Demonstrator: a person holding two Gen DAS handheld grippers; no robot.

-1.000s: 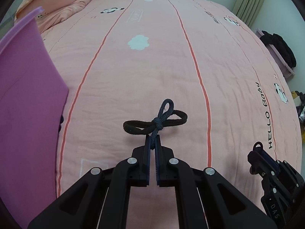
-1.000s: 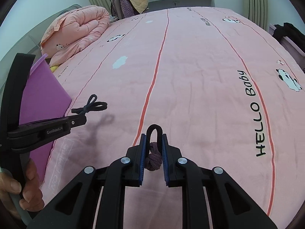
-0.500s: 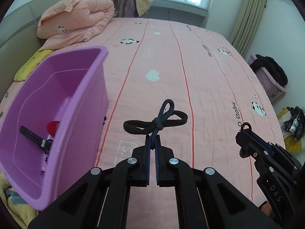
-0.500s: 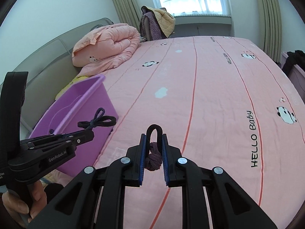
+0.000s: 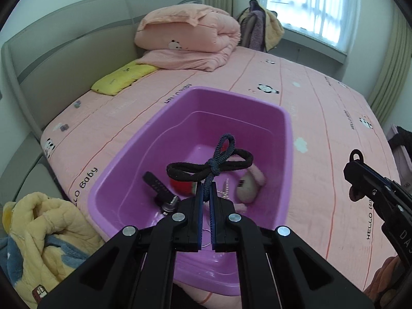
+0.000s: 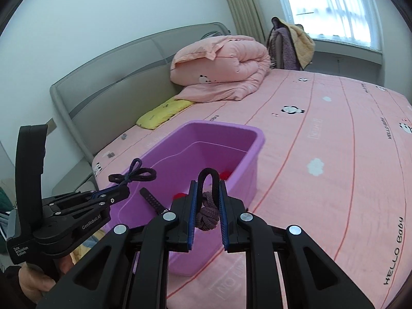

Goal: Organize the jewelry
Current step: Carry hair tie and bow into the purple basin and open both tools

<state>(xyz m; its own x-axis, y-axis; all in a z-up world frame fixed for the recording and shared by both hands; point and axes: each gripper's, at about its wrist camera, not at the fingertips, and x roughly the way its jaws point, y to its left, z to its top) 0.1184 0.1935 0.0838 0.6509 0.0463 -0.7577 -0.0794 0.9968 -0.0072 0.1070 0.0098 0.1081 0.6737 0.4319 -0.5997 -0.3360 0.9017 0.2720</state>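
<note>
Over bed (image 5: 322,118) — left gripper (image 5: 205,193) above purple bin (image 5: 288,139), pinching hair ties (image 5: 209,162).

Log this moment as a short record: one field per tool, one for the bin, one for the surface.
left tool: shut on knotted black and blue hair ties, held over the bin
right tool: shut on black and mauve hair ties, near the bin's right side
purple bin: holds a watch, a red item, a pale plush item
surface: pink bedsheet
</note>
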